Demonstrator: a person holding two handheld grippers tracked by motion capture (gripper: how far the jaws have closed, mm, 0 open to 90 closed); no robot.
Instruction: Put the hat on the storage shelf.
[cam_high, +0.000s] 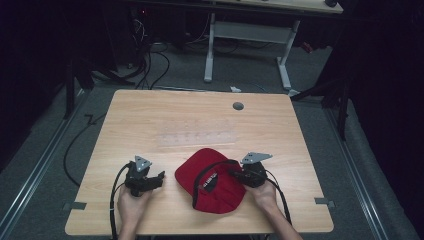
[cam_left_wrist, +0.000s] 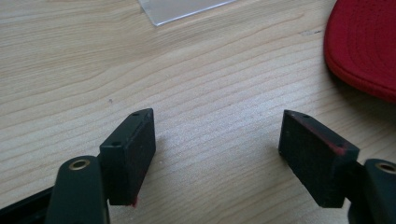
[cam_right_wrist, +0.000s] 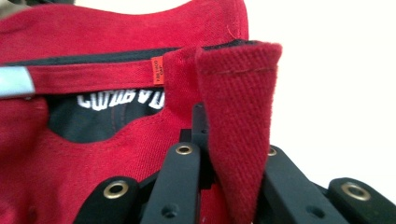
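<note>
A red cap lies upside down on the wooden table, its black lining and white lettering showing, its brim toward the left. My right gripper is at the cap's right edge, shut on a fold of the red fabric that stands up between its jaws. My left gripper rests low on the table left of the cap, open, with bare wood between its fingertips; the brim lies just beyond its right jaw, apart from it.
A clear plastic sheet lies flat on the table beyond the cap. A round grommet hole sits near the far edge. Behind the table stand a white desk frame and floor cables.
</note>
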